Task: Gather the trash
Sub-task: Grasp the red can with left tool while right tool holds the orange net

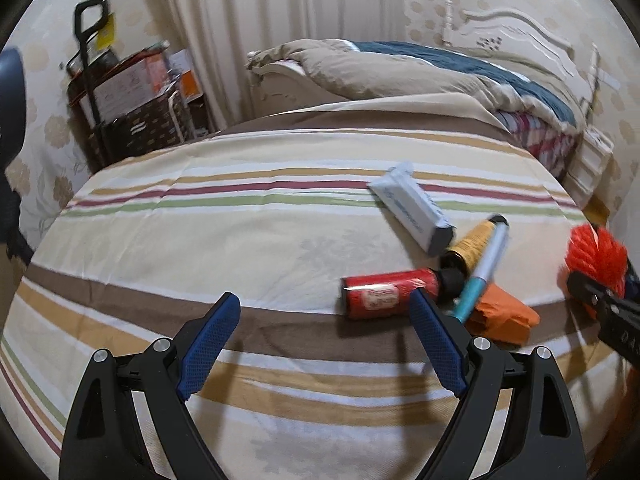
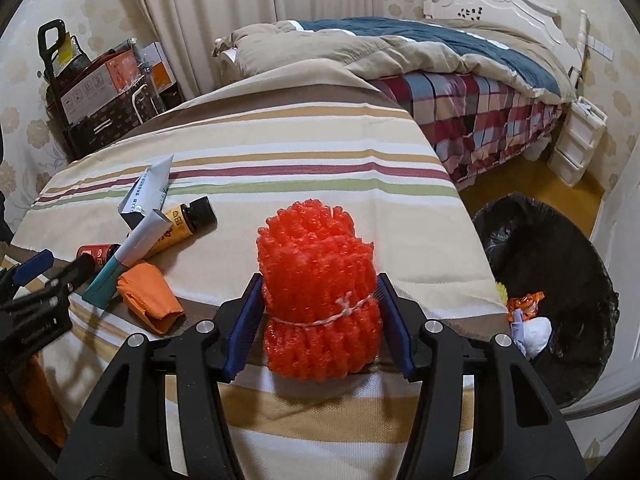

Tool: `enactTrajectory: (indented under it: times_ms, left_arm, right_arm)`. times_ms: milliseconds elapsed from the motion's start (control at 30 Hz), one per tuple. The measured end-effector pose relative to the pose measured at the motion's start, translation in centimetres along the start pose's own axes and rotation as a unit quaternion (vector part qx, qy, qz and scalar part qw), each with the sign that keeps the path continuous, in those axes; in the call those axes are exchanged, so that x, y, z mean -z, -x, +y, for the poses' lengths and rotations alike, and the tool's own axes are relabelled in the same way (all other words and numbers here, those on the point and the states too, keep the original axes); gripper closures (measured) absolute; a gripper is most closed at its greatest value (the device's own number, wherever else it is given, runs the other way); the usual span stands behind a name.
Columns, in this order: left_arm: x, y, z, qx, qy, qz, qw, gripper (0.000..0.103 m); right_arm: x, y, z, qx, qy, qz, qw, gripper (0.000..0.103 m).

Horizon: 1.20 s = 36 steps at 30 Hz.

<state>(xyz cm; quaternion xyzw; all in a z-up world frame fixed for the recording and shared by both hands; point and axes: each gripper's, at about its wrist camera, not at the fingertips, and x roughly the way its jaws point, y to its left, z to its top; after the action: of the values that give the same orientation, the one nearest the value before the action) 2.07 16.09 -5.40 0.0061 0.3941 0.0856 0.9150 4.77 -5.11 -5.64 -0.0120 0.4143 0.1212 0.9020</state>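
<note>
The right gripper (image 2: 318, 322) clamps a bright orange-red foam-net bundle tied with white string (image 2: 318, 300) — blue fingers (image 2: 245, 332) pressing both sides — above the striped-cloth bench (image 2: 280, 168). A black-lined round trash bin (image 2: 560, 280) stands right, holding scraps.

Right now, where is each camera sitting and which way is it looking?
Left wrist view: sits on the left gripper, looking forward and down over the striped bedsheet at the red cylindrical bottle; its open blue-padded fingers show.
Right wrist view: sits on the right gripper, looking forward and down at the red-orange foam net bundle that its fingers squeeze; the black-lined trash bin is to the right.
Shared: both see the bundle, the bottle, the folded orange paper, and the other gripper.
</note>
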Motion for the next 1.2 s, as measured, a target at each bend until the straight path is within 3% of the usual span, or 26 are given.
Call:
enactTrajectory:
  times_ms: [500,700,967,1033,1100,1200]
  left_arm:
    - [-1.1,-1.3,-2.4,0.025,-0.053,0.008,0.9983,0.017]
    - [-1.7,-2.2,-0.8,0.020,-0.013,0.020,0.9995,0.017]
    - [-2.3,-3.2,-0.3,0.016,-0.004,0.032,0.9994,0.017]
    - [-2.1,-3.1,-0.2,0.024,-0.003,0.034,0.9991,0.022]
    - [-1.9,-3.4,-0.2,0.034,-0.004,0.046,0.9983,0.042]
    - [-1.8,-3.2,-0.2,0.041,-0.007,0.042,0.9982,0.048]
  right_arm:
    - [0.0,-0.3,0.1,0.001,0.001,0.005,1.000,0.049]
    - [0.0,-0.3,0.1,0.001,0.001,0.005,1.000,0.049]
    - [0.0,-0.4,0.1,0.001,0.001,0.005,1.000,0.049]
    - [0.0,-0.3,0.0,0.001,0.001,0.005,1.000,0.049]
    - [0.0,-0.4,0.1,0.001,0.002,0.005,1.000,0.049]
    - [0.0,-0.4,0.1,0.001,0.002,0.005,1.000,0.049]
